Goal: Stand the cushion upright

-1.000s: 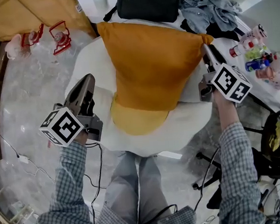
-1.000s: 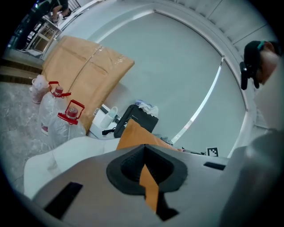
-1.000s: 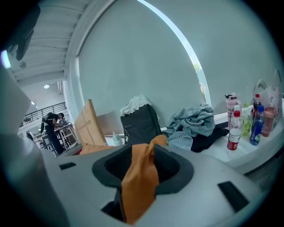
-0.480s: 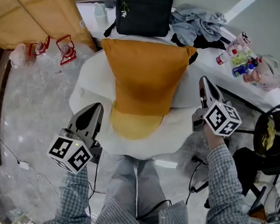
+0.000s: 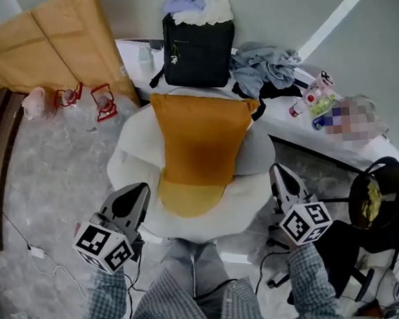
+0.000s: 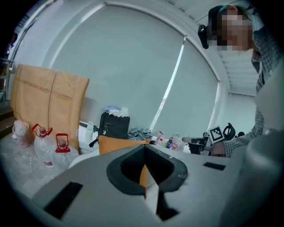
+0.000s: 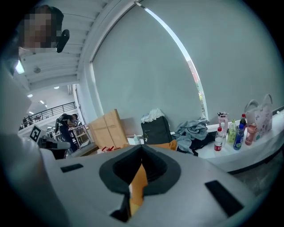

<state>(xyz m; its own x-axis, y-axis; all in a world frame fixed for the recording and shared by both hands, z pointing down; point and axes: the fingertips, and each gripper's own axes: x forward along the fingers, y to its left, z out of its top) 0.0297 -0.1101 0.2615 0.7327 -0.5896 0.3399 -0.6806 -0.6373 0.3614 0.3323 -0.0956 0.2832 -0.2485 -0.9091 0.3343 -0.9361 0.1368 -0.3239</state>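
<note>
The orange cushion (image 5: 202, 145) stands upright on the white round seat (image 5: 132, 144), leaning back against its rest. My left gripper (image 5: 134, 193) hangs off the seat's front left, shut and empty, well apart from the cushion. Off the front right, my right gripper (image 5: 278, 173) is also shut with nothing held. In the left gripper view the shut jaws (image 6: 144, 153) point at the cushion (image 6: 117, 144) beyond. In the right gripper view the cushion (image 7: 162, 145) shows past the shut jaws (image 7: 141, 155).
Behind the seat runs a white ledge (image 5: 287, 130) with a black bag (image 5: 199, 48), a heap of clothes (image 5: 264, 66) and bottles (image 5: 316, 100). Cardboard (image 5: 51, 53) and red lanterns (image 5: 103, 102) stand at the left. A black stool (image 5: 376, 199) is at the right.
Both grippers have drawn back from the cushion toward the person and risen. The right gripper has left the cushion's right corner. The cushion stays upright.
</note>
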